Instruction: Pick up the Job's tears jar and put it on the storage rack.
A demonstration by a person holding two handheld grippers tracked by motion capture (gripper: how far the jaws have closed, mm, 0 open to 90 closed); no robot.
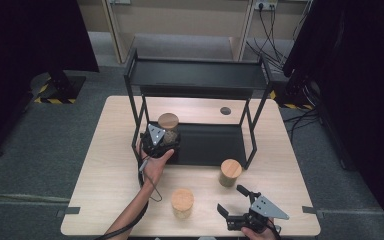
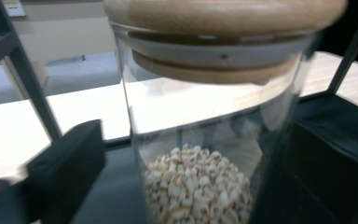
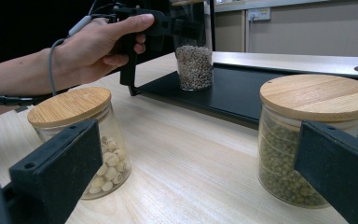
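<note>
A tall glass jar [image 1: 168, 131] with a round wooden lid, its bottom part filled with pale grains, stands upright on the black lower tray [image 1: 210, 145] of a two-tier metal rack [image 1: 197, 75], at the tray's left end. My left gripper [image 1: 161, 140] is level with the jar, one jaw on each side of it; in the left gripper view the jar [image 2: 205, 140] stands between the jaws with a gap showing on the left side, so the gripper is open around the jar and not pressing it. The left hand [image 1: 155, 162] reaches in from the front of the rack, a cable trailing back along the forearm. My right gripper [image 1: 235, 200] rests low at the front right of the desk [image 1: 110, 165], jaws wide apart and holding nothing. In the right gripper view, its jaws frame two short jars with wooden lids: one with large pale beans [image 3: 81, 140] on the left and one with small green beans [image 3: 307, 140] on the right. From above, these stand on the desk in front of the rack, the pale one [image 1: 182, 202] near the front edge and the green one [image 1: 229, 172] just beside the rack's right front leg.
</note>
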